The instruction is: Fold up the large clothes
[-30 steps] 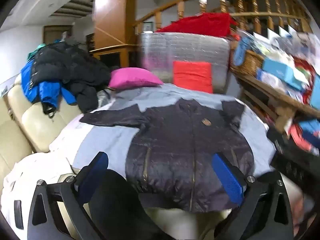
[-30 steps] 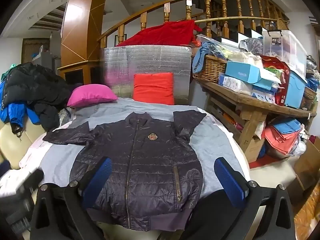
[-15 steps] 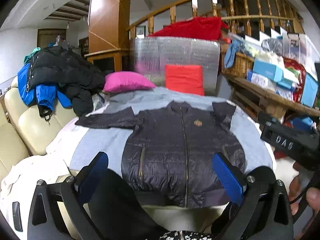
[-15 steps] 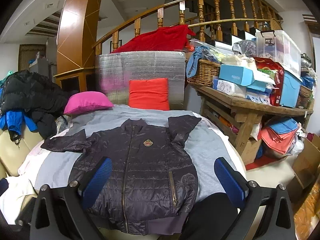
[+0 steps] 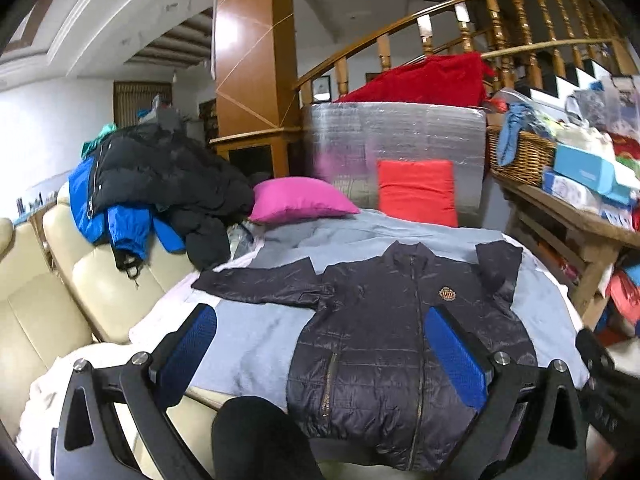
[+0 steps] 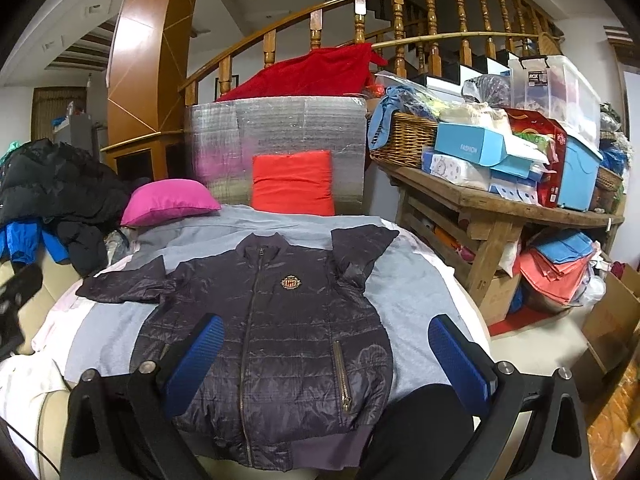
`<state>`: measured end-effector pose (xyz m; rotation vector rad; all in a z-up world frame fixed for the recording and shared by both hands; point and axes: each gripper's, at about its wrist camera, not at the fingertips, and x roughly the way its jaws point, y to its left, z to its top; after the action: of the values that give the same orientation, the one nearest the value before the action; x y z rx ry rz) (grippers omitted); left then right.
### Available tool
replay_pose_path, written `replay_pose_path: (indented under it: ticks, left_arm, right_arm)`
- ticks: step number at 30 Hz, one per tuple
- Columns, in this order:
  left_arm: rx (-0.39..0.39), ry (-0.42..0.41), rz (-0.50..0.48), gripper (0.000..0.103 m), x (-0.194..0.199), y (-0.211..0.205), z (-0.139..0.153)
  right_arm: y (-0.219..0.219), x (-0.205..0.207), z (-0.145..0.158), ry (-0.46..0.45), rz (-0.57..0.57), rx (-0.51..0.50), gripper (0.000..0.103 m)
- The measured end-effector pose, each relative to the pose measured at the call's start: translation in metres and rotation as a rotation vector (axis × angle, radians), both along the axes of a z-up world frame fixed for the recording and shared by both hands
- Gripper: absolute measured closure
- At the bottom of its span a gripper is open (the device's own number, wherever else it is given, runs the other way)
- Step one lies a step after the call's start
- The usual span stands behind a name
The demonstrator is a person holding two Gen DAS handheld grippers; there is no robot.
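A dark quilted jacket [image 6: 280,328] lies face up and zipped on a round worktop covered with a grey cloth [image 6: 412,304], its hem at the near edge and its collar toward the far edge, so the whole front is spread out ready for folding. One sleeve [image 6: 124,286] reaches straight out toward the worktop's left edge, while the other sleeve [image 6: 360,250] is bent upward beside the collar near the far right edge; neither is folded in across the body, so the fold looks not yet begun. The left tool [image 5: 324,354] hovers above the near-left part of the worktop with its blue-padded fingers [image 5: 190,346] spread wide and nothing between them, apparently placed to go for the left side of the jacket or its outstretched sleeve. The right tool [image 6: 326,358] hovers over the hem area near the near edge, likewise wide apart and empty, framing the lower right of the jacket. Both hang back from the fabric, not touching it, which suits lining up before a pinch. A pink pillow [image 6: 168,202] and a red cushion [image 6: 294,182] sit at the far edge, clear of the jacket. A pile of dark and blue coats [image 5: 148,184] rests on the cream sofa [image 5: 60,288] past the left edge, probably waiting their turn.
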<state>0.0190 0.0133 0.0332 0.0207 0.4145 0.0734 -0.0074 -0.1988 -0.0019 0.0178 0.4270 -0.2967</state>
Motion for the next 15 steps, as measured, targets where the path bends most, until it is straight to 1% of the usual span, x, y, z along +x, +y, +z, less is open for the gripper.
replay_pose_path:
  ticks: [2,6,8,15]
  left_arm:
    - [-0.009,-0.001,-0.003,0.000,0.004,-0.002,-0.001]
    - [0.009,-0.036,-0.003,0.000,0.004,-0.007,-0.003]
    - [0.011,-0.039,-0.009,0.000,0.007,-0.008,-0.002]
    - [0.005,0.011,-0.027,0.000,0.022,-0.008,-0.010]
  right_arm:
    - [-0.002,0.005,-0.001,0.006,-0.004,0.002,0.000]
    - [-0.005,0.014,-0.003,0.017,-0.011,0.000,0.000]
    - [-0.006,0.018,-0.004,0.023,-0.012,-0.003,0.000]
    - [-0.007,0.027,-0.006,0.035,-0.012,-0.007,0.000]
